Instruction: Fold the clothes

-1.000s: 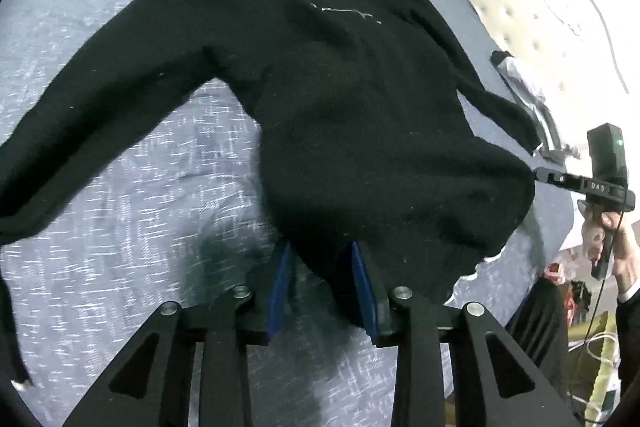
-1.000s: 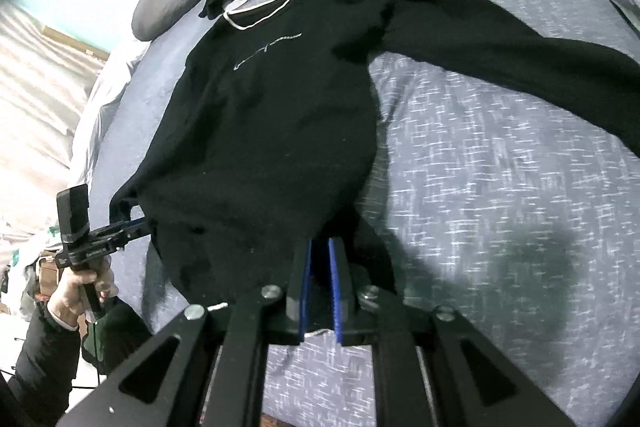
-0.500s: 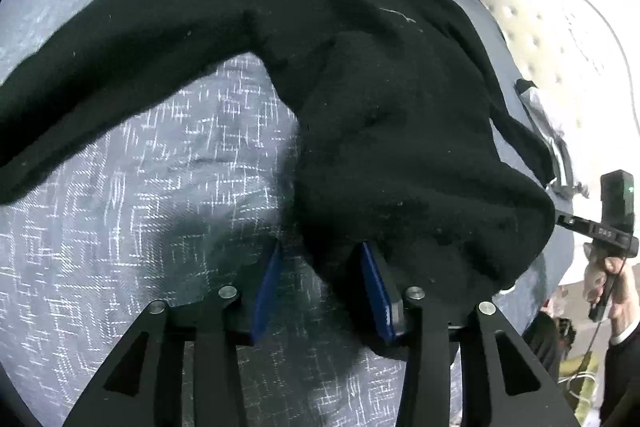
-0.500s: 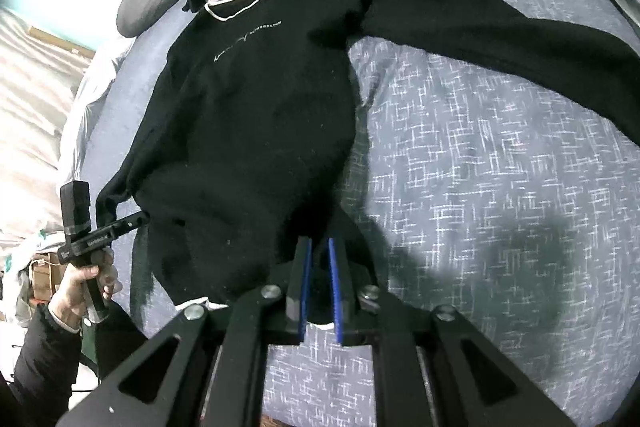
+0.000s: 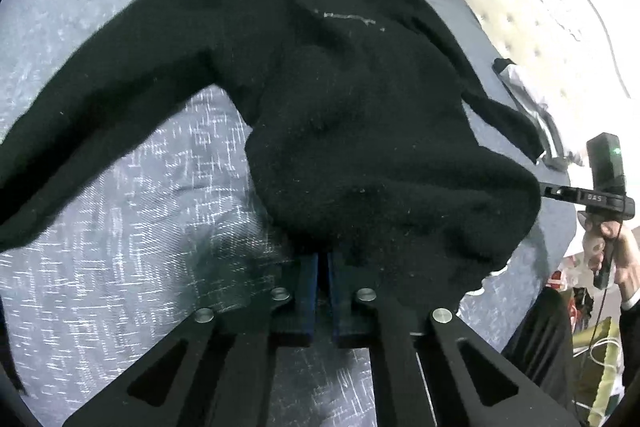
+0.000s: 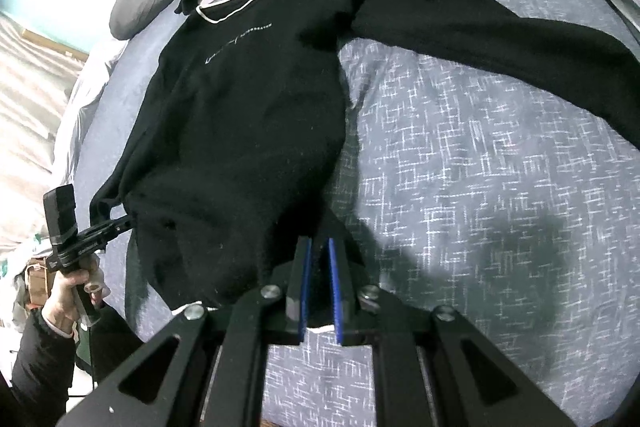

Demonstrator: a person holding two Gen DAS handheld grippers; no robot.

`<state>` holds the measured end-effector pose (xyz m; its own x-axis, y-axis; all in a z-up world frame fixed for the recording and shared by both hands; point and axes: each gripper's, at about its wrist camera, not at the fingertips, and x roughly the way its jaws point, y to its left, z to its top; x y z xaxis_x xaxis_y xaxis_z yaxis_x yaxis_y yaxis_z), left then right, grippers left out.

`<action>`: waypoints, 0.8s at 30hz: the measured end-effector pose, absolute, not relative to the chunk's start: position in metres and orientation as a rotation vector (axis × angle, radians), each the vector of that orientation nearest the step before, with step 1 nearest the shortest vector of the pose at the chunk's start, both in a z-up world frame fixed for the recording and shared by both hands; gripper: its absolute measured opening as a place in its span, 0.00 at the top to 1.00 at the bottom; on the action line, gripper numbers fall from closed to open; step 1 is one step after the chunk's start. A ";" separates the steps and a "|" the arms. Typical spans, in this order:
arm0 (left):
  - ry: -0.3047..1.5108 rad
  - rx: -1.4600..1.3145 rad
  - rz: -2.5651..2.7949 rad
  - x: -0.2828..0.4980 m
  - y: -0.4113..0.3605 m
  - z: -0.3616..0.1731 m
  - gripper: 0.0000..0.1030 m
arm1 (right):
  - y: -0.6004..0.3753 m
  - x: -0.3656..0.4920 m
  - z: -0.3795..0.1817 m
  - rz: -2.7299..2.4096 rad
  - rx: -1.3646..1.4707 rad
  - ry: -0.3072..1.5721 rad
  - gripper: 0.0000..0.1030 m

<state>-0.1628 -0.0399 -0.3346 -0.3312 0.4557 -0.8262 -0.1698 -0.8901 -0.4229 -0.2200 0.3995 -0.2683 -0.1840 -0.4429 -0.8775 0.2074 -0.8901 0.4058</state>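
I have my left gripper (image 5: 323, 267) and right gripper (image 6: 318, 259) both nearly closed, pinching the hem of the black knitted sweater (image 5: 360, 115), spread on the grey patterned bedspread (image 6: 480, 167).

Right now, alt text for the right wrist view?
The right gripper is shut on the hem of a black sweater spread on a grey patterned bedspread. The left gripper holds the hem's other corner.
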 end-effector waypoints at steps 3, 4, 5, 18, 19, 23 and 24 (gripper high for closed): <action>-0.369 -1.503 2.266 -0.160 -0.042 -0.326 0.97 | 0.400 -0.220 -0.267 -2.121 1.673 -0.269 0.92; -0.370 -1.493 2.270 -0.159 -0.044 -0.322 0.97 | 0.401 -0.219 -0.267 -2.124 1.672 -0.269 0.92; -0.370 -1.485 2.273 -0.158 -0.047 -0.318 0.97 | 0.401 -0.219 -0.268 -2.123 1.673 -0.272 0.92; -0.350 -1.436 2.294 -0.147 -0.071 -0.291 0.97 | 0.396 -0.227 -0.294 -2.125 1.745 -0.249 0.69; -0.349 -1.434 2.294 -0.147 -0.070 -0.292 0.97 | 0.395 -0.228 -0.296 -2.123 1.751 -0.248 0.69; -0.362 -1.425 2.294 -0.145 -0.070 -0.289 0.97 | 0.384 -0.231 -0.305 -2.105 1.769 -0.222 0.69; -0.363 -1.424 2.296 -0.145 -0.071 -0.288 0.97 | 0.380 -0.231 -0.307 -2.093 1.773 -0.209 0.69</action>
<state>-0.1448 -0.0713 -0.2877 -0.3925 0.4733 -0.7886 -0.2069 -0.8809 -0.4257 -0.2309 0.3801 -0.3065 -0.1252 -0.3842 -0.9147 0.1959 -0.9134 0.3568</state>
